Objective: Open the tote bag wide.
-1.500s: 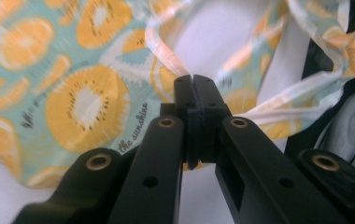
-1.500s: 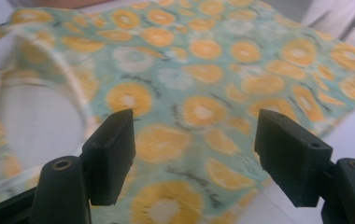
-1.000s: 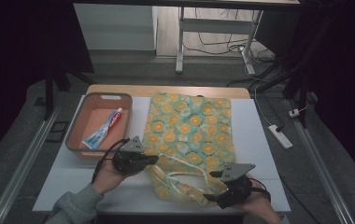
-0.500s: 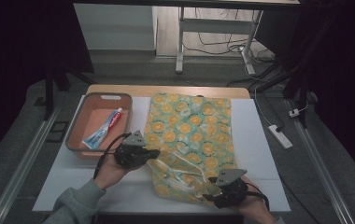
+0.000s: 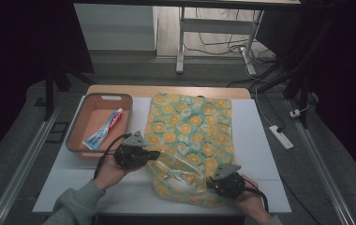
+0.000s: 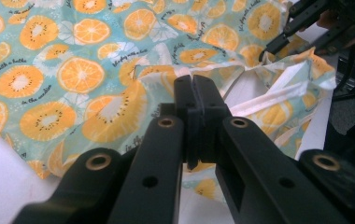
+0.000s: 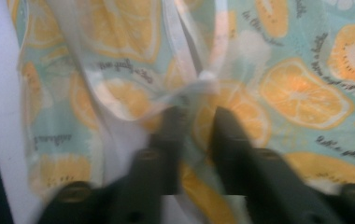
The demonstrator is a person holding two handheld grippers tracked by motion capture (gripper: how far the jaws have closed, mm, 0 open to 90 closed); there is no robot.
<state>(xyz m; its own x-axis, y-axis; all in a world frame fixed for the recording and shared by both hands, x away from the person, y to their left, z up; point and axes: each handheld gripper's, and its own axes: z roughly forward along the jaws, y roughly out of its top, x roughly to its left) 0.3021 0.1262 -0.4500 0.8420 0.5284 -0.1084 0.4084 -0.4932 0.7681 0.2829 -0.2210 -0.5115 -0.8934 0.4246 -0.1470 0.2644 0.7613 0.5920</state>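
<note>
High view: left gripper [image 5: 155, 155] stays clamped on the bag [image 5: 190, 126] rim. Right gripper [image 5: 210, 182] dropped onto the near edge, its fingers just closing with fabric between them, so opening the mouth looks next.

The bag [image 5: 190, 136] covers the middle of the table [image 5: 255, 140]. White table lies bare along the bag's right side and near the front-left corner. The tray [image 5: 99, 126] blocks the far left.
</note>
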